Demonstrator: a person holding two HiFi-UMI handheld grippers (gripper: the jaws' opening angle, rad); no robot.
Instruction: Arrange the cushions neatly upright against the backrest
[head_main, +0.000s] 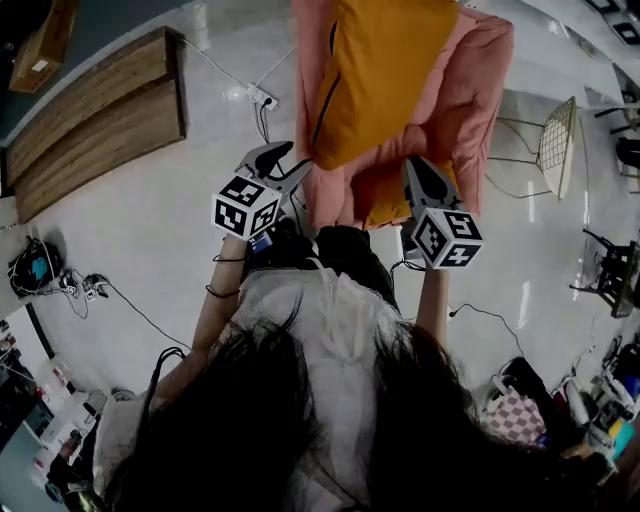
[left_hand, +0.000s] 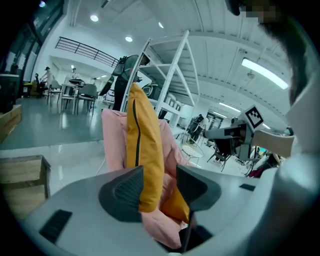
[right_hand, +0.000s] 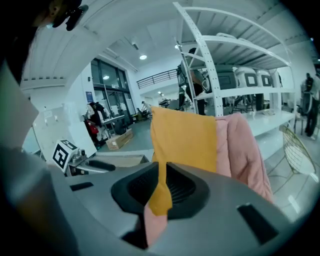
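A large orange cushion (head_main: 385, 70) stands upright against the backrest of a pink armchair (head_main: 480, 80). A second orange cushion (head_main: 385, 200) lies lower on the seat, partly hidden. My right gripper (right_hand: 160, 172) is shut on the lower corner of the upright cushion (right_hand: 185, 137), and the fabric runs between its pads. My left gripper (left_hand: 159, 175) is open at the cushion's other lower edge (left_hand: 145, 150); a gap shows beside the right pad, with the second cushion (left_hand: 175, 202) behind it. In the head view the left gripper (head_main: 298, 165) and the right gripper (head_main: 412, 168) flank the cushion's bottom.
A power strip (head_main: 258, 97) with cables lies on the floor left of the chair, beyond it a wooden platform (head_main: 100, 110). A wire chair (head_main: 560, 145) stands to the right. A white shelf frame (left_hand: 172, 75) rises behind the armchair. More cables (head_main: 50, 270) lie at the far left.
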